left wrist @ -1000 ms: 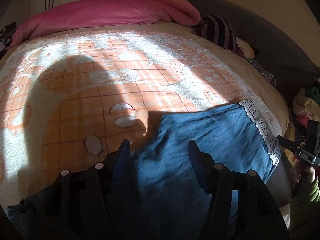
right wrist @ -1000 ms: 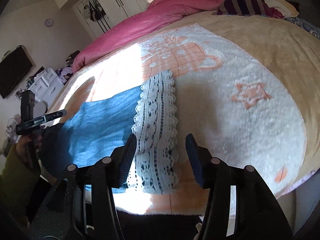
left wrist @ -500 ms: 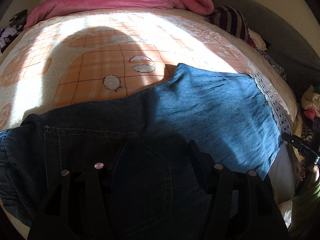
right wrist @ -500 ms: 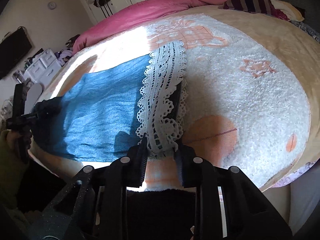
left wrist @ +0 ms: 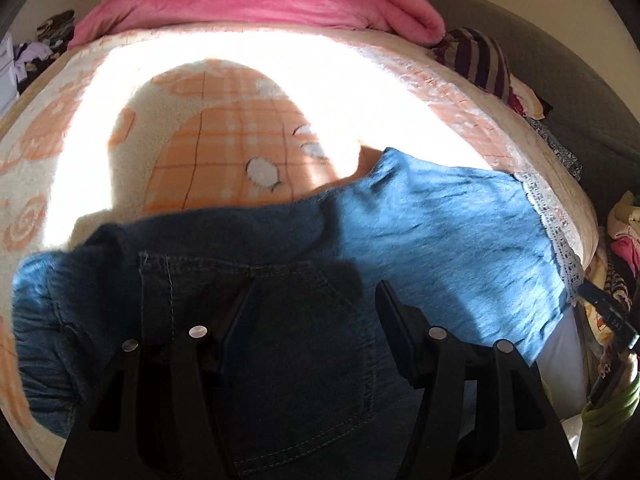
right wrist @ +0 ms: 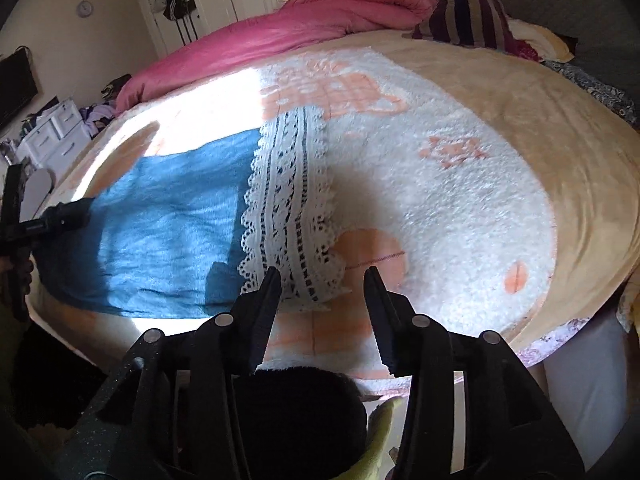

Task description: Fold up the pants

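Observation:
Blue denim pants point(left wrist: 440, 232) lie flat across the bed, with the waistband at the left and a white lace hem point(left wrist: 556, 236) at the right. My left gripper point(left wrist: 312, 286) hovers open over the dark back pocket point(left wrist: 280, 320), pinching nothing. In the right wrist view the lace hem point(right wrist: 288, 208) lies on the blanket beside the blue leg point(right wrist: 168, 224). My right gripper point(right wrist: 320, 276) has its jaws opening, and the hem's near corner lies between the fingertips without being pressed. The left gripper point(right wrist: 64, 216) shows at the far left there.
A cream and orange blanket point(right wrist: 460, 200) covers the bed. A pink duvet point(left wrist: 260, 4) and a striped pillow point(left wrist: 476, 60) lie at the far side. Clothes are piled beside the bed point(left wrist: 624, 240). White drawers point(right wrist: 56, 136) stand at the left wall.
The right gripper closed on the lace hem half a second ago and has since let go; the hem lies flat. The left gripper drew back, so the waistband and pocket came into view.

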The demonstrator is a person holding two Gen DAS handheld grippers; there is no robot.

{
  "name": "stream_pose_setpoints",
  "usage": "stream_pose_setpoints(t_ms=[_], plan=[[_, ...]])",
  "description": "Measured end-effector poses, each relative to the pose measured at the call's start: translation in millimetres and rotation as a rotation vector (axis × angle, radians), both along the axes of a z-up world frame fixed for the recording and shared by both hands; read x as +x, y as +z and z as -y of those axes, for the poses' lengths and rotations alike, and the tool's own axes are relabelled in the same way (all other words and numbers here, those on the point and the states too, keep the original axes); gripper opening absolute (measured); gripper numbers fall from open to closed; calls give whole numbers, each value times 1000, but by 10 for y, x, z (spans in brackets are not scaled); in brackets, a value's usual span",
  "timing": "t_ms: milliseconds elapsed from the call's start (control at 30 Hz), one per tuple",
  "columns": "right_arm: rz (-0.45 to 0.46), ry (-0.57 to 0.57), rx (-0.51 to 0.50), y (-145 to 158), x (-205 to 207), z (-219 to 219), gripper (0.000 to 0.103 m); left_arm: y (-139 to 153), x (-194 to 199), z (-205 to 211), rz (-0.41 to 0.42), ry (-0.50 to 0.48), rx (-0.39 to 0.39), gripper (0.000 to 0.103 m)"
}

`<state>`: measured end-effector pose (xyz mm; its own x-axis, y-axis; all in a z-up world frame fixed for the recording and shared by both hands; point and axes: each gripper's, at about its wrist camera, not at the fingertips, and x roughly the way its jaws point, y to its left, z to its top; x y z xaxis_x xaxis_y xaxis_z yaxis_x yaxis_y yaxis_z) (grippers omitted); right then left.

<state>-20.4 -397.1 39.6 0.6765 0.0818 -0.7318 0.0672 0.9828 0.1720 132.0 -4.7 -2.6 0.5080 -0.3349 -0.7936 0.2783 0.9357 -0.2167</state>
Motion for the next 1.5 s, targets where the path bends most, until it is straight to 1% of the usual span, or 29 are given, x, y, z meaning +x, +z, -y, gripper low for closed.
stream_pose_setpoints(t_ms=[100,167,200,267,300,367,400,433,467,500,567,633,700,767,800,833,933,1000,1167,1233,1300,1367,1467,1500], plan=[[70,0,-20,201,-38,-38,44,115,-87,122,40,-66,-17,59],[96,46,-32,285,2,-182,49,130,-131,253,50,-118,-16,59],[99,75,-39,297,42,-278,53,121,-154,335,50,-144,0,59],[98,139,-64,285,151,-515,54,100,-200,440,56,-178,20,59],[92,172,-65,256,218,-630,57,85,-220,480,55,-191,24,59],[69,234,-75,169,368,-881,58,49,-256,551,47,-218,38,59],[59,262,-86,131,440,-993,58,31,-275,577,46,-230,49,67],[53,283,-102,99,499,-1096,60,11,-288,596,43,-231,66,87],[53,297,-119,69,550,-1189,61,-14,-294,614,38,-226,83,92],[51,317,-124,41,611,-1276,66,-49,-290,624,26,-223,105,93],[36,331,-130,-22,693,-1375,68,-145,-263,620,-4,-210,151,93],[-17,307,-174,-141,788,-1388,68,-234,-243,583,-26,-202,202,94],[-70,243,-232,-255,811,-1302,69,-251,-233,515,-31,-203,197,94],[-68,215,-152,-280,764,-1104,68,-251,-231,461,-33,-196,196,94],[-67,199,-119,-277,736,-1017,63,-252,-232,448,-35,-196,194,94],[-62,193,-99,-264,715,-961,61,-248,-238,428,-36,-196,191,94],[-58,177,-54,-246,679,-901,61,-237,-242,455,-36,-196,199,96],[-57,175,-65,-229,658,-928,61,-196,-257,492,-27,-206,198,96],[-5,154,-41,-45,514,-898,68,-58,-292,555,11,-227,156,96],[12,138,-38,16,454,-846,74,-5,-307,588,27,-236,142,96],[27,119,-34,71,402,-796,77,38,-320,622,37,-244,134,98],[43,98,-30,126,361,-744,79,78,-334,655,50,-256,130,99],[65,66,-40,205,315,-682,85,116,-325,658,64,-251,120,99],[72,53,-49,232,299,-662,88,128,-316,658,64,-248,114,99]])
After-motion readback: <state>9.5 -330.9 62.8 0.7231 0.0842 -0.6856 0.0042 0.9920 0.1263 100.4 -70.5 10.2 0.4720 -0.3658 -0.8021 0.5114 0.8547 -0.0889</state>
